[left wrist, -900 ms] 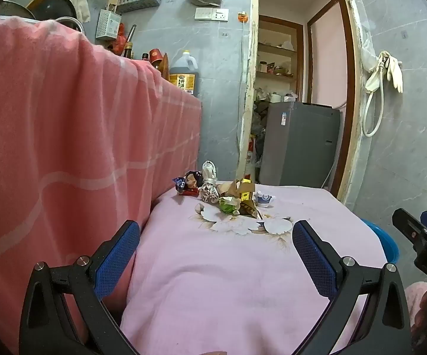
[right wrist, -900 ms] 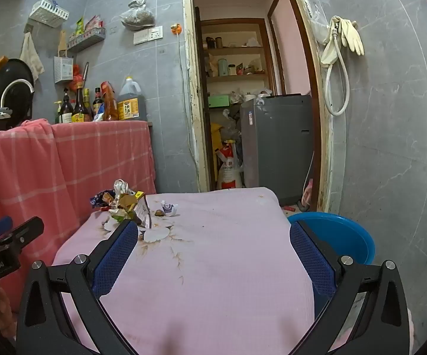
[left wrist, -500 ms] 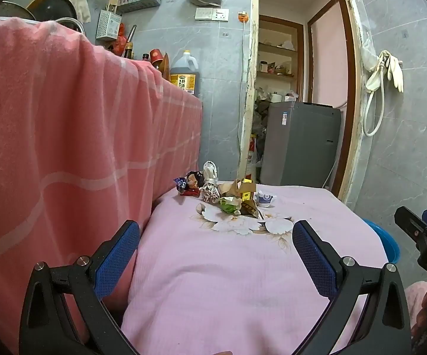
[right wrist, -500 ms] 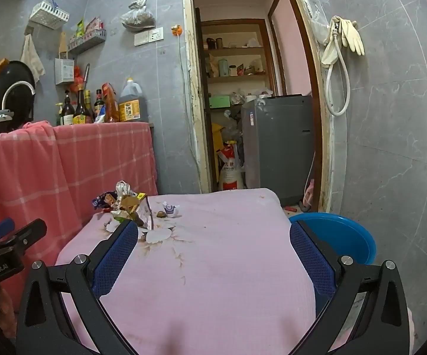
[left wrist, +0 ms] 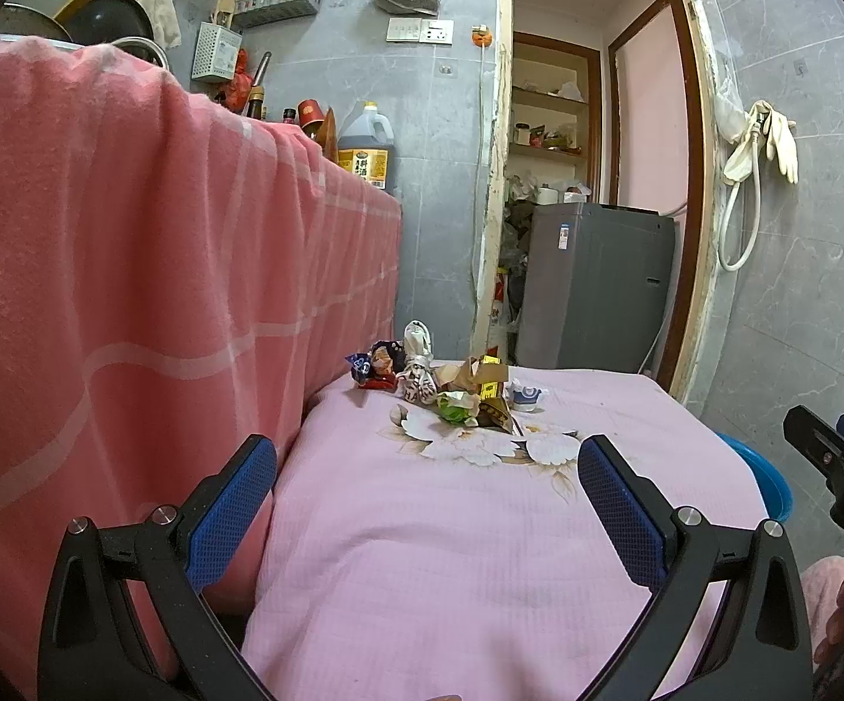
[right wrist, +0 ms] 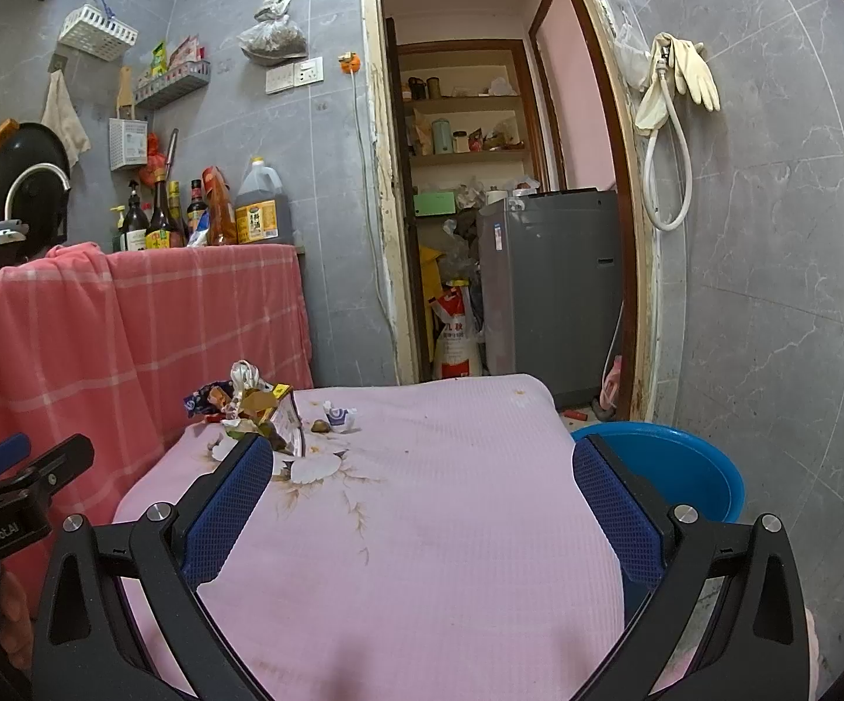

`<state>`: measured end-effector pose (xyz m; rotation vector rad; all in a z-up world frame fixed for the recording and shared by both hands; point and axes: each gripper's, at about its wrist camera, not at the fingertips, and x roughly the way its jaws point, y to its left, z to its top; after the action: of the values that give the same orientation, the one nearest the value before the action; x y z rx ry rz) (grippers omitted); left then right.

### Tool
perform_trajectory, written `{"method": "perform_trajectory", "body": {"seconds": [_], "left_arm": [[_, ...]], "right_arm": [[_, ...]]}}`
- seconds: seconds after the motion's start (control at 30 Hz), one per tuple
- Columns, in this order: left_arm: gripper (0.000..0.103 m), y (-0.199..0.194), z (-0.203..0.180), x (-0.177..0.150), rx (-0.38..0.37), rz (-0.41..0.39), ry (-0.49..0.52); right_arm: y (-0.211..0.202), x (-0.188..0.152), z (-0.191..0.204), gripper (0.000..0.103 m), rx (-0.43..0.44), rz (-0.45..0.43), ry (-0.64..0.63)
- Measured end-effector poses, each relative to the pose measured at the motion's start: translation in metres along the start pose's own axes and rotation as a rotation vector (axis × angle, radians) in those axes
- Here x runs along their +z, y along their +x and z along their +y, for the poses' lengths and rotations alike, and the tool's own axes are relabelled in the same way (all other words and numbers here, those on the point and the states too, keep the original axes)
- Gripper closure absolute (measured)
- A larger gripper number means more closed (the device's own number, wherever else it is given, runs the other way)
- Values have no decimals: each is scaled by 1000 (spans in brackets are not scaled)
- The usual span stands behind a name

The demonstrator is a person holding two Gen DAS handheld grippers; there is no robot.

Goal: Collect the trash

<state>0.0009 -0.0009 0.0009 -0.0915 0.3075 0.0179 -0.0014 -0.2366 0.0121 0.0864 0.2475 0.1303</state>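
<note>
A pile of trash [left wrist: 445,385] lies at the far left of a table covered in pink cloth [left wrist: 480,526]: crumpled wrappers, a brown paper bag, a green scrap and a small white cup [left wrist: 524,396]. The pile also shows in the right wrist view [right wrist: 258,403]. My left gripper [left wrist: 427,502] is open and empty, held near the table's near edge, well short of the pile. My right gripper [right wrist: 422,502] is open and empty over the near part of the cloth. A blue basin [right wrist: 673,467] stands on the floor to the right of the table.
A counter draped in a red checked cloth [left wrist: 129,292] stands close on the left, with bottles [right wrist: 153,216] on top. A grey appliance [right wrist: 550,286] stands in the doorway behind the table. The tiled wall [right wrist: 772,292] is on the right.
Both grippers have barely shifted; the view has moved very slightly. Nothing was taken hold of or let go.
</note>
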Motion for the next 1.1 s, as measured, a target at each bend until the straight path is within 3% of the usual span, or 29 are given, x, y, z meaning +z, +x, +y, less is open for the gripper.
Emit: {"method": "perform_trajectory", "body": {"seconds": [1.1], "left_arm": [[2,3,6,1,2,-3,0]], "right_arm": [[-6,7,1,0,0,-6,2]]}}
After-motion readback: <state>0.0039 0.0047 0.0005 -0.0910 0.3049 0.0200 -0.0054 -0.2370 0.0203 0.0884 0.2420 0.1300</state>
